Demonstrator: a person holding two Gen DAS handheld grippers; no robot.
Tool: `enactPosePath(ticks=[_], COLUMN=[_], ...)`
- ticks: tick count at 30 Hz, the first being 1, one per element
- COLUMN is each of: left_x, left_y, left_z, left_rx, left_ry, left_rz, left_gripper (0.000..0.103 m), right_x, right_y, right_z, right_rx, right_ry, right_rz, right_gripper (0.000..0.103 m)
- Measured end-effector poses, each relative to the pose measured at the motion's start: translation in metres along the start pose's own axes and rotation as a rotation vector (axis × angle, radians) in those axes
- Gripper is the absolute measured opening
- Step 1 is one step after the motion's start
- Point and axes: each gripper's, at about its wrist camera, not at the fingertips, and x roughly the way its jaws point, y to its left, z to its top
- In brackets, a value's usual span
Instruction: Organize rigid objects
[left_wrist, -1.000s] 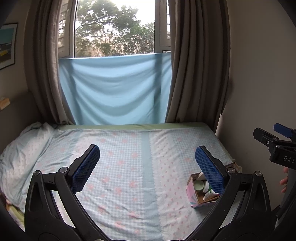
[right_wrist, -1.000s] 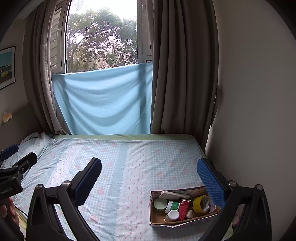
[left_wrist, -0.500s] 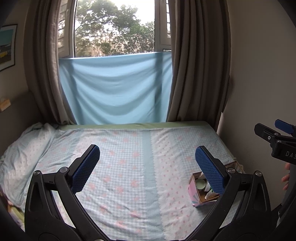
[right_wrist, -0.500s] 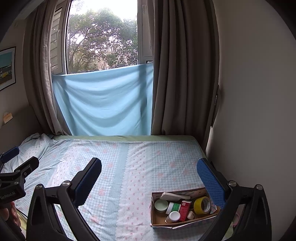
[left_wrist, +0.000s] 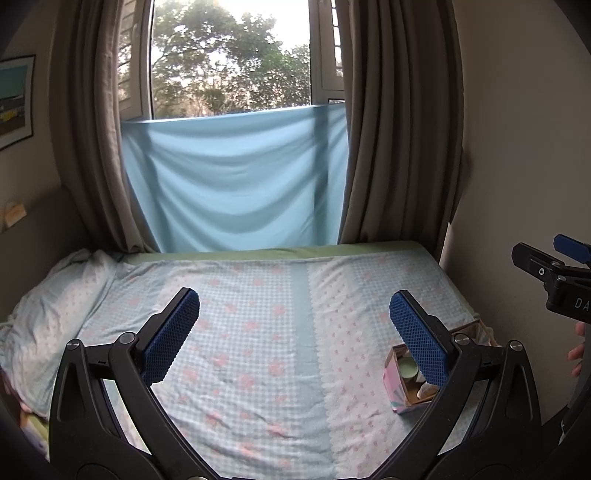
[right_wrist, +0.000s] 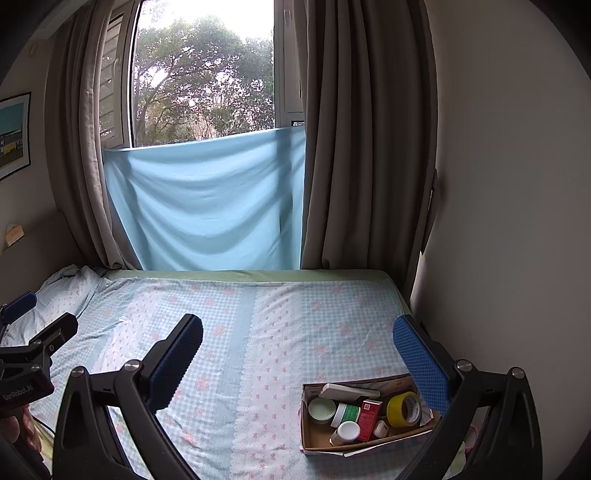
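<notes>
A shallow cardboard box (right_wrist: 308, 430) sits on the bed at the near right and holds several small items: a yellow tape roll (right_wrist: 404, 408), a red carton (right_wrist: 368, 415), a green-labelled white bottle (right_wrist: 345, 414), a round pale jar (right_wrist: 321, 409) and a flat white case (right_wrist: 347, 391). The left wrist view catches the same box (left_wrist: 395, 380) partly behind a blue pad. My right gripper (right_wrist: 297, 363) is open above the bed, its right pad over the box's far corner. My left gripper (left_wrist: 295, 334) is open and holds nothing, left of the box.
The checked blue-and-pink bedsheet (left_wrist: 258, 332) covers the bed, with a pillow (left_wrist: 55, 306) at the left. A light blue cloth (right_wrist: 207, 199) hangs under the window between brown curtains (right_wrist: 362, 147). A wall (right_wrist: 509, 221) runs along the bed's right side. A hand (left_wrist: 578, 350) shows at the edge.
Both views have drifted slightly; the box sits a little lower in both views. Both grippers stay open.
</notes>
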Motion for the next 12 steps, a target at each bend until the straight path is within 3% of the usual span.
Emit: enactPosePath(ticks=[2,8,12], left_x=[-0.0006,0.0018,0.0061], left_y=[-0.0005,0.0008,0.0081], left_z=[-0.0005,0.0001,-0.0015], left_rx=[0.001,-0.011,-0.033], left_ry=[-0.010,-0.030,-0.037], left_rz=[-0.003,0.092,0.059], left_gripper=[0.103,0.103,0.103], right_x=[0.0004,0.0036,0.0082], right_y=[-0.0001,0.0031,0.0062], right_z=[0.0001,0.0014,0.0021], right_rx=[-0.002,-0.003,-0.012], right_ry=[-0.002,-0.002,0.005], right_rz=[0.000,0.002,0.002], right_gripper=[0.103,0.103,0.103])
